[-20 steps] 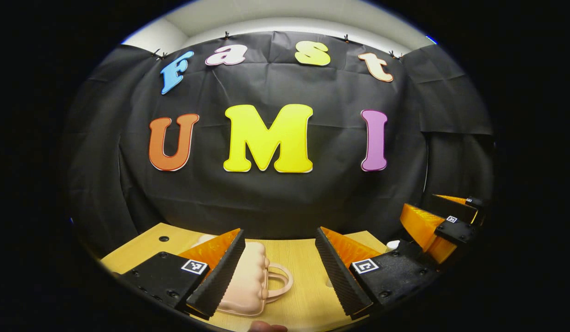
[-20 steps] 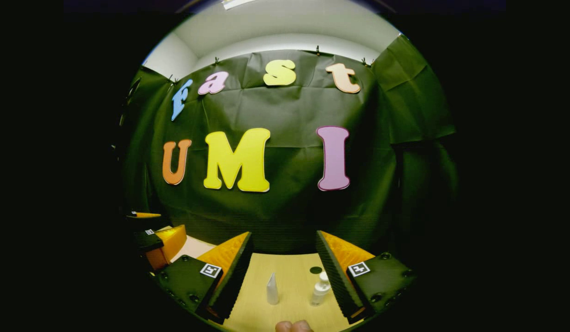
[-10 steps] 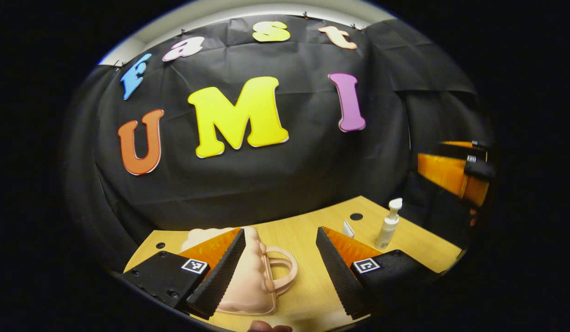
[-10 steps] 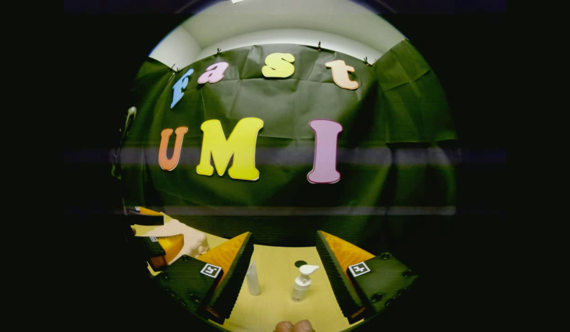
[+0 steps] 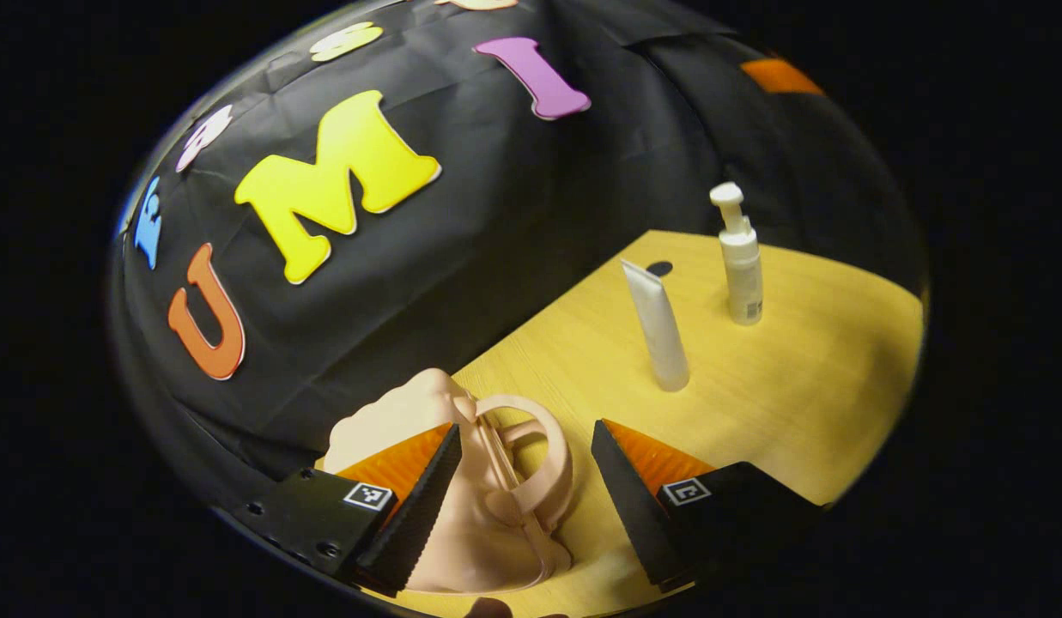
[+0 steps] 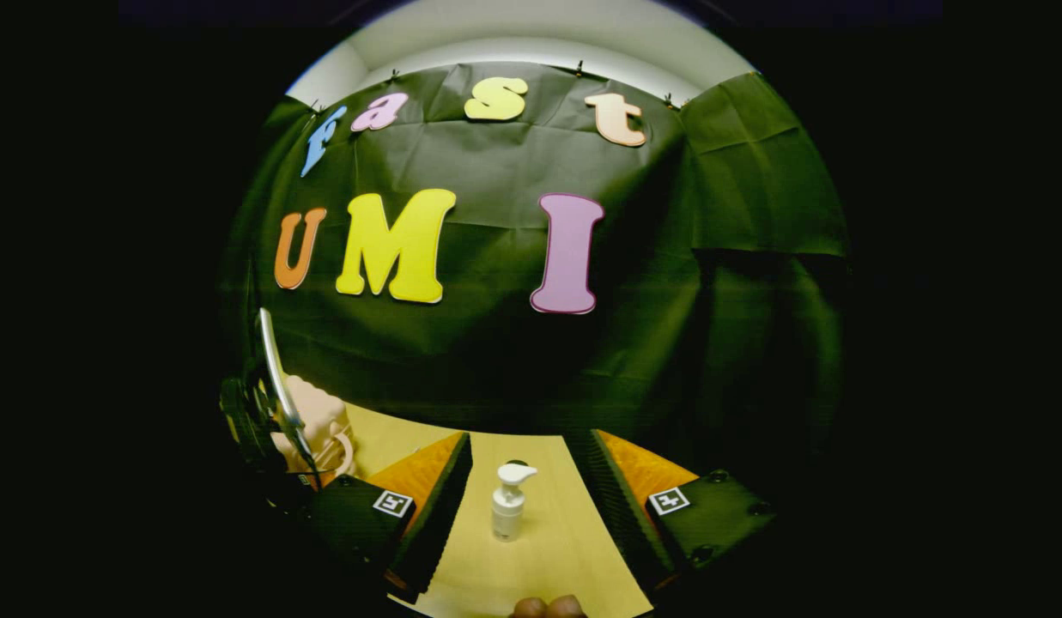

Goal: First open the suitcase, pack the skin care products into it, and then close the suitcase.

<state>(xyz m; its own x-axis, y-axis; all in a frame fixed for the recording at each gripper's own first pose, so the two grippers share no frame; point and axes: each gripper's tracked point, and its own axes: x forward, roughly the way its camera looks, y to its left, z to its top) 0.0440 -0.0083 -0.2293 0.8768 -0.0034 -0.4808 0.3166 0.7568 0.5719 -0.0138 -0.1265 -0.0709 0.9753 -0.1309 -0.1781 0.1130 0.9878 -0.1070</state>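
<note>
Just ahead of my left gripper — gaping, gripping nothing — I'm finding the closed suitcase, handle between its fingers; right gripper is hovering empty and wide before the pump bottle.

Pale pink ribbed suitcase: smooth moulded plastic, soft sheen. Yellow table top: wood-grain laminate, matt. White squeeze tube and white pump bottle: smooth plastic, satin. Left gripper fingers: black ridged rubber-like pads, orange glossy plastic backs. Black backdrop: creased matt cloth.
</note>
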